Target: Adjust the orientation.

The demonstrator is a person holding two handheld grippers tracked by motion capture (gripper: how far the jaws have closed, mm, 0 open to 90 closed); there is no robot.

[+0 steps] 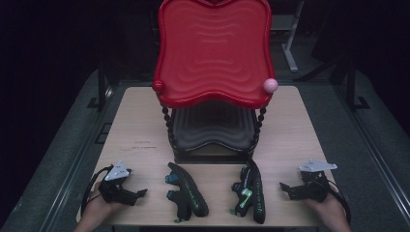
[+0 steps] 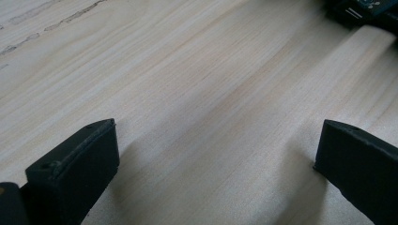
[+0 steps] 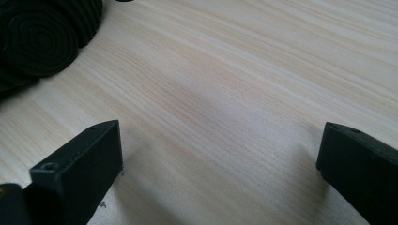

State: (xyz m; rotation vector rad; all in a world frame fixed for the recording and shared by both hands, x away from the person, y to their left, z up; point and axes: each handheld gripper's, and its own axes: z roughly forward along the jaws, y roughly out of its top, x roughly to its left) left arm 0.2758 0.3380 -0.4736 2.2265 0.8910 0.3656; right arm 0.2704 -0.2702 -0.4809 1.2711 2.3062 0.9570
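Two grippers rest on the desk, each beside a black toy part.

The left gripper lies at the near left edge, jaws released and spread wide over bare wood. The right gripper lies at the near right, jaws likewise wide apart with nothing between them. Between the two lie a left black part and a right black part, both with green bits, apart from each other. Behind them stands a red tiered tray with a pink ball on one corner.
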